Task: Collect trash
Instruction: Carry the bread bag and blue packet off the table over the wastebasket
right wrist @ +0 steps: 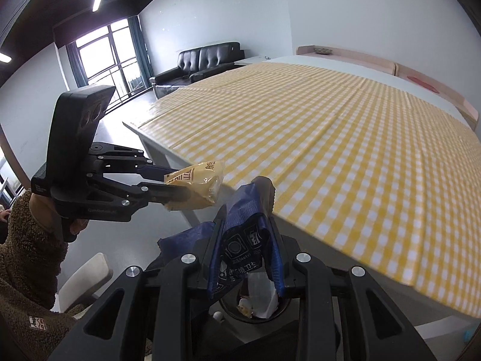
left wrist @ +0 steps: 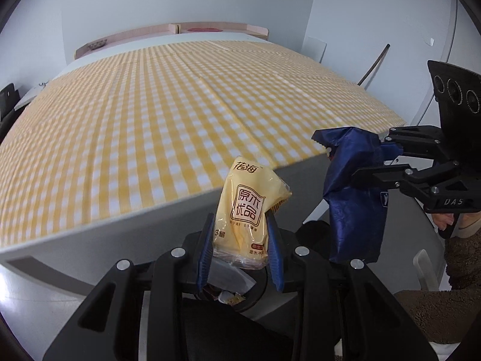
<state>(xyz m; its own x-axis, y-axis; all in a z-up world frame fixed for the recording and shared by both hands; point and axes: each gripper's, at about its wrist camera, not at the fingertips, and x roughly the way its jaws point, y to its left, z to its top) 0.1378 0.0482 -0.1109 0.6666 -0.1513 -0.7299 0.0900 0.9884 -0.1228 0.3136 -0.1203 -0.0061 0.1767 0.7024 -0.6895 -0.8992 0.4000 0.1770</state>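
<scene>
My left gripper (left wrist: 240,225) is shut on a yellow tissue packet (left wrist: 245,210) and holds it just off the table's near edge, above a round bin opening (left wrist: 240,296) with scraps inside. The packet also shows in the right wrist view (right wrist: 198,188). My right gripper (right wrist: 248,234) is shut on a crumpled dark blue wrapper (right wrist: 243,228), which also shows in the left wrist view (left wrist: 351,192) hanging from the right gripper (left wrist: 360,162). Below it is the bin (right wrist: 258,303) holding white and yellow trash.
A large table with a yellow-and-white checked cloth (left wrist: 150,114) fills the view ahead. A pink ledge (left wrist: 210,30) runs behind it. A black sofa (right wrist: 195,66) and windows stand at the far left. A white chair back (right wrist: 87,273) stands beside the bin.
</scene>
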